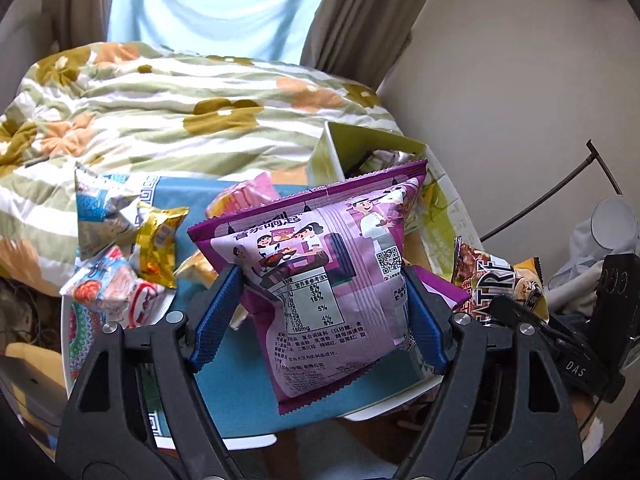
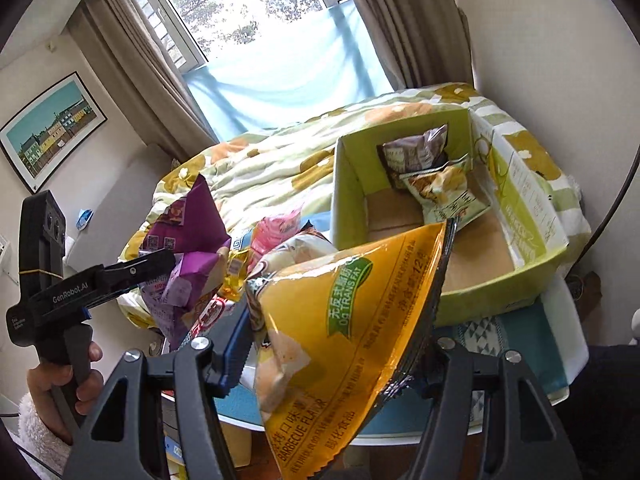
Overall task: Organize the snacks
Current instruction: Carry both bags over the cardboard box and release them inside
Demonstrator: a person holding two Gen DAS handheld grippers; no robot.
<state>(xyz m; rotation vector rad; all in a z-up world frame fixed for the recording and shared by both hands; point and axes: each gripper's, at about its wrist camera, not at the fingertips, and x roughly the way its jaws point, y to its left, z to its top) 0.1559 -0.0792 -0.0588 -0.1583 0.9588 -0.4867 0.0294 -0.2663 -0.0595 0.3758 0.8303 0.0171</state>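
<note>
My left gripper [image 1: 322, 300] is shut on a purple snack bag [image 1: 320, 264] and holds it above the blue tablecloth [image 1: 240, 380]. The same bag [image 2: 188, 240] and left gripper [image 2: 160, 260] show at the left of the right wrist view. My right gripper [image 2: 336, 332] is shut on a yellow barbecue-flavour bag [image 2: 344, 336], held up in front of the green cardboard box [image 2: 532, 248]. That box [image 1: 332, 152] holds two snack bags [image 2: 432, 176] at its far end. Several loose snack bags [image 1: 120, 248] lie on the table's left part.
A bed with a floral quilt [image 1: 180, 112] lies behind the table. A brown and yellow bag [image 1: 500, 284] is at the right of the left wrist view. A wall [image 1: 520, 100] stands right. The round white table's edge [image 2: 400, 436] is close below.
</note>
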